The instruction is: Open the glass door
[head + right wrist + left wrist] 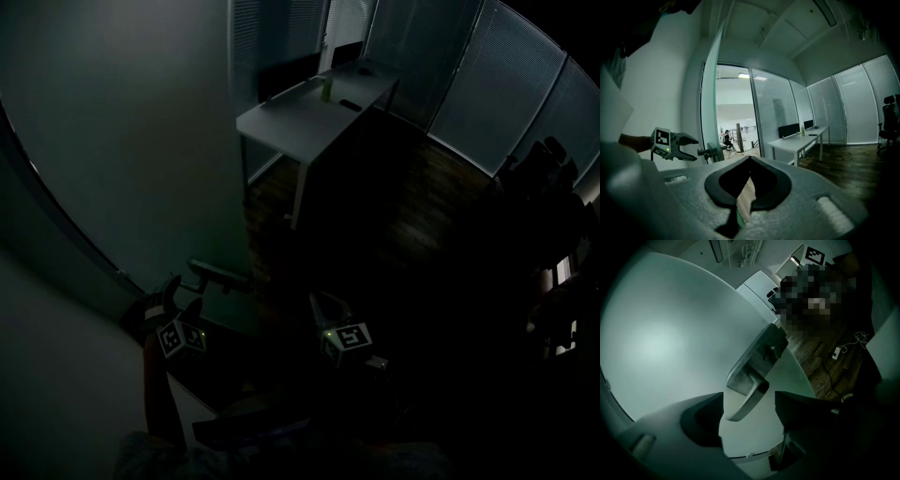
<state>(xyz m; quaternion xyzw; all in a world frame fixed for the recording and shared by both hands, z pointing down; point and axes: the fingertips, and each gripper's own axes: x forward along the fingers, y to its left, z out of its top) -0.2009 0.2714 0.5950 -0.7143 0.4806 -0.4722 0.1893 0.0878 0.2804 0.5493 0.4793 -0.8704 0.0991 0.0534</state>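
Glass door [131,150], frosted, filled the left of the head view and stood open, edge-on in the right gripper view, with a bright corridor showing through the doorway past it. Its metal lever handle [749,399] stuck out from a plate near the door's edge. My left gripper [749,411] was at that lever, jaws wide apart. The lever's free end lay in the gap between them, nearer the left jaw, with neither pad pressing on it as far as I could see. My right gripper [749,159] hung near the left one on its right, clear of the door, jaws together with nothing in them, pointing into the room. Farther in, a white desk [314,98] stood on dark wooden floor [403,216] by blind-covered glass walls [506,84], with a bottle [326,90] on top. Office chair [544,173] at far right. Room was dim.
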